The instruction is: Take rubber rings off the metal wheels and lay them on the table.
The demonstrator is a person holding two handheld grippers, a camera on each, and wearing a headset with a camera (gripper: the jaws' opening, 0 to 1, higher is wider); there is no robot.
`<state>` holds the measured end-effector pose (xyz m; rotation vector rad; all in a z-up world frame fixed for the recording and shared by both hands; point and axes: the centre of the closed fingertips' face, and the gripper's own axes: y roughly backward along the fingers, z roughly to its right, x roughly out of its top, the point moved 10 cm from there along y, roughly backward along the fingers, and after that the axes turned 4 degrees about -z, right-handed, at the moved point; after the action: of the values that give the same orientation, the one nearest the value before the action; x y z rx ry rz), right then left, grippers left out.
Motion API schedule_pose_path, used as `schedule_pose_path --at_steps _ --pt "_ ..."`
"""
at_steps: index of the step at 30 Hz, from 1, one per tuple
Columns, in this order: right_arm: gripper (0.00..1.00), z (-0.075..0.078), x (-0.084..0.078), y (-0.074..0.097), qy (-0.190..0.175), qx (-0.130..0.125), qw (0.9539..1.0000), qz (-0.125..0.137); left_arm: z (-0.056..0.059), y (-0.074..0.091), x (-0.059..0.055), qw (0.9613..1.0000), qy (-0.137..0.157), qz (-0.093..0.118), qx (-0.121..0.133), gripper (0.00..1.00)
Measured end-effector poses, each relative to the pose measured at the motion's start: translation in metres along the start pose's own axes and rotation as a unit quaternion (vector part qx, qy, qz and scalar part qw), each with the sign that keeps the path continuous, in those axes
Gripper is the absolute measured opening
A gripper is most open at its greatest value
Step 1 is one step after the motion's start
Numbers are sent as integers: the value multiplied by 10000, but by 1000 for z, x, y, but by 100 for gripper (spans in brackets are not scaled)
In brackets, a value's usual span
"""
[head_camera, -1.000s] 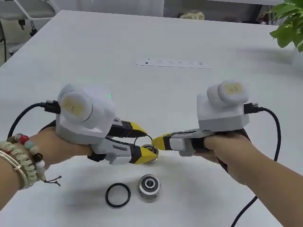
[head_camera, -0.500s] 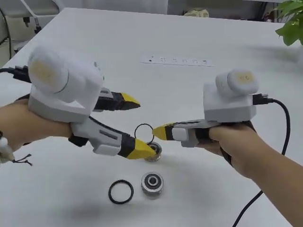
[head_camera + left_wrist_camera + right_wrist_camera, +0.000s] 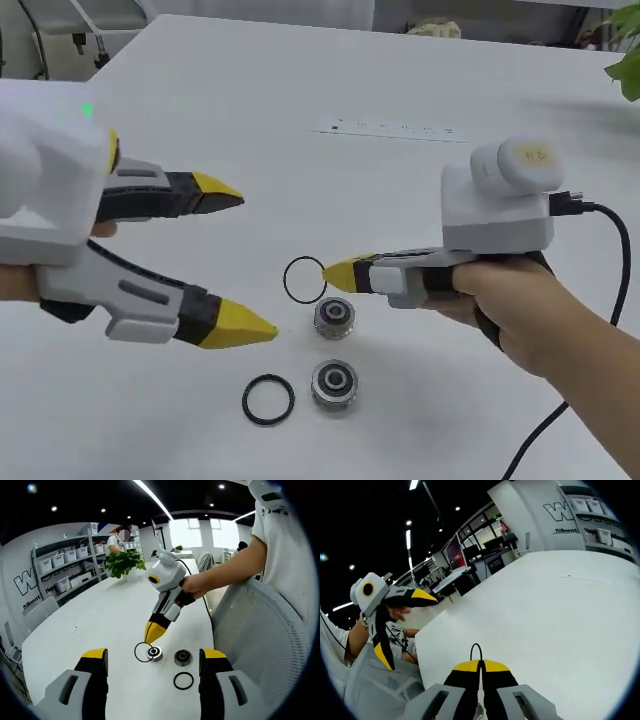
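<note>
Head view. Pinches rubber ring [image 3: 285,281] in closed right gripper [image 3: 332,274], at 11 o'clock of metal wheel [image 3: 334,316]. Holds left gripper [image 3: 260,264] wide, empty, at 9 o'clock. Likely risk: slip from thin edge pinch; may drop ring onto wheel or second ring [image 3: 246,399] at 7 o'clock.

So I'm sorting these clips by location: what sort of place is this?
Probably an open-plan lab or workshop office: a long white table, shelves of storage bins along the wall, and a potted plant at the far end.
</note>
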<state>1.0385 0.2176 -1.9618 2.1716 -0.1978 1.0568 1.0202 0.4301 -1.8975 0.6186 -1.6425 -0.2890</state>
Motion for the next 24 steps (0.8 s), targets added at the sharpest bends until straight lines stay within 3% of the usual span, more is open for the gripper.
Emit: schedule_pose_path --at_steps 6,12,24 --pt "0 -7 1 -2 69 137 9999 -39 15 13 -2 9999 57 -35 87 78" --pt "0 -13 -1 -4 109 324 9992 -185 19 29 -17 9995 261 103 174 82" --pt "0 -23 -10 -15 63 722 9958 -553 46 39 -62 9950 926 -82 365 82"
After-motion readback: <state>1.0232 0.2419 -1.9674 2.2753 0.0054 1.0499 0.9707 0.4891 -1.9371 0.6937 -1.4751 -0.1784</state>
